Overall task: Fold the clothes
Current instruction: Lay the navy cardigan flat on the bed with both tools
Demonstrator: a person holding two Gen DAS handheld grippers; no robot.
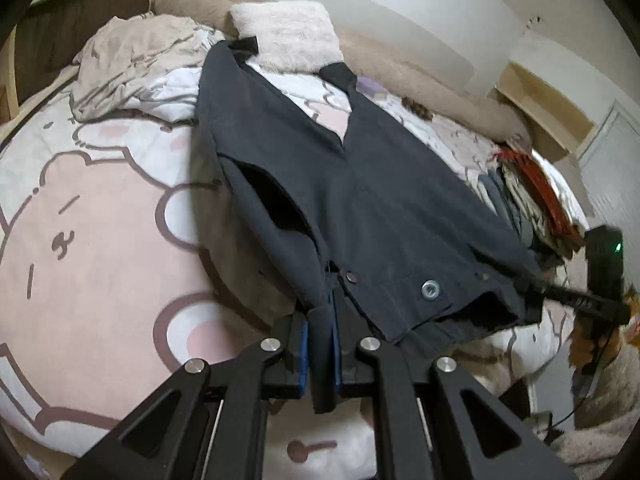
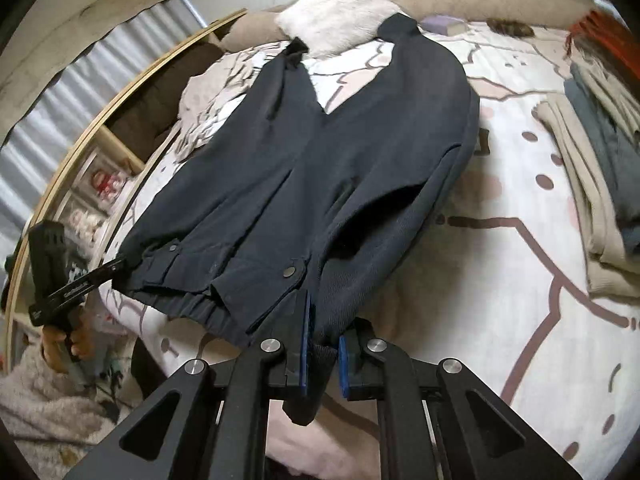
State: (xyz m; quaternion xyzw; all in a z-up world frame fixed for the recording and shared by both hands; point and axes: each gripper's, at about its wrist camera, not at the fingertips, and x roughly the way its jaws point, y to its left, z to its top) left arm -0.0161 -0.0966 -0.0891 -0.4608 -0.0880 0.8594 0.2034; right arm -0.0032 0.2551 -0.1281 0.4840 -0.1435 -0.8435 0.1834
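Dark navy cotton trousers (image 1: 360,200) are lying spread flat on the cartoon-print bed sheet (image 1: 100,240); left gripper (image 1: 320,344) and right gripper (image 2: 324,352) jaws are each clenching a waistband corner. Folding is remaining; folded garments (image 2: 600,160) are stacking nearby.

We are seeing a matt dark cloth jacket (image 1: 360,184) with shiny metal snaps (image 1: 430,290), a fluffy pillow (image 1: 288,36), a smooth printed sheet (image 1: 80,240), and a wooden bed frame (image 2: 100,128).

A dark navy snap-button jacket (image 1: 360,184) lies front-up and stretched along the cartoon-print bedspread (image 1: 100,260), collar toward the pillows, its elastic hem lifted at both corners.
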